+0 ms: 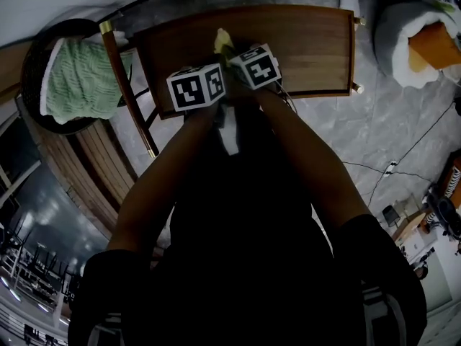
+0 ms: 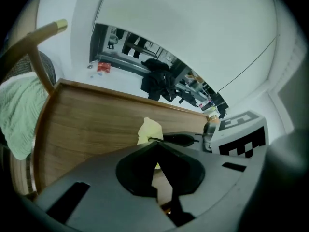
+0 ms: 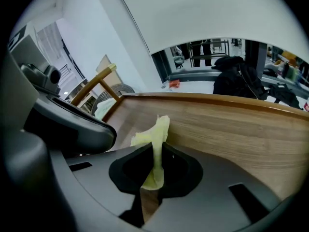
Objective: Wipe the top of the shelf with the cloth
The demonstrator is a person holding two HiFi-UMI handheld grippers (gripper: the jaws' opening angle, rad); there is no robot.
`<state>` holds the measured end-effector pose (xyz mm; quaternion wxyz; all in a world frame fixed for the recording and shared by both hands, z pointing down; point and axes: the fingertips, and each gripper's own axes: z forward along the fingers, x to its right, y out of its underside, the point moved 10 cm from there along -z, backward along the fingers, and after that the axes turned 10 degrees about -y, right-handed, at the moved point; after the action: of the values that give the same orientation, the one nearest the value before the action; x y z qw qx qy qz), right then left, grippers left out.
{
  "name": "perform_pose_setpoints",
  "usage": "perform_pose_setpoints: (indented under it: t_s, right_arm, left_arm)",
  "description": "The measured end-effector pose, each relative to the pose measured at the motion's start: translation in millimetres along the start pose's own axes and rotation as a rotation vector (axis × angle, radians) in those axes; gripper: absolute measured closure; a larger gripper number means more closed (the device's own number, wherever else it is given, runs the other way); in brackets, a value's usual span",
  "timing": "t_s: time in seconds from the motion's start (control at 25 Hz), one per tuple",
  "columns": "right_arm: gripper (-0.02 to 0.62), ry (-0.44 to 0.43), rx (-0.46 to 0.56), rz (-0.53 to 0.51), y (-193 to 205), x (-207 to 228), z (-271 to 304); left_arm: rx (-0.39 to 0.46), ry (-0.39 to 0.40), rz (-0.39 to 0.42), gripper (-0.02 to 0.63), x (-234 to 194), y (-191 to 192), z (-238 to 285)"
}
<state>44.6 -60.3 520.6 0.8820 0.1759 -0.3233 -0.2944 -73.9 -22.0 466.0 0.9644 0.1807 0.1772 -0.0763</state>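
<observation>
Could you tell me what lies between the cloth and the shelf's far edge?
Just bare shelf top past the cloth; the right gripper view shows it.

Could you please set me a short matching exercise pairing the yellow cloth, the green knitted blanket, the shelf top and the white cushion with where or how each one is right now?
Things:
1. yellow cloth
2. green knitted blanket
3. shelf top
4. white cushion

Places or states:
A. brown wood grain
B. draped over the dark round seat, left of the shelf
C. right of the shelf, with something orange on it
D. clamped between the jaws of the right gripper

Pairs: 1-D, 2-B, 3-A, 4-C.
</observation>
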Motion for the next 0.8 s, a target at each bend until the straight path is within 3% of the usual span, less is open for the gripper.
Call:
perform_pose_setpoints:
  t_s: [0.24, 0.8]
  right_arm:
    - [0.548, 0.028, 0.017, 0.025, 14, 32, -32]
    - [0.548, 0.183, 0.05, 0.094, 47, 107, -117]
  left_arm:
    - [-0.028, 0.031, 0.053, 0.595, 42, -1, 22]
    - [-0.074, 0.114, 0.16, 0.595, 132, -3, 64]
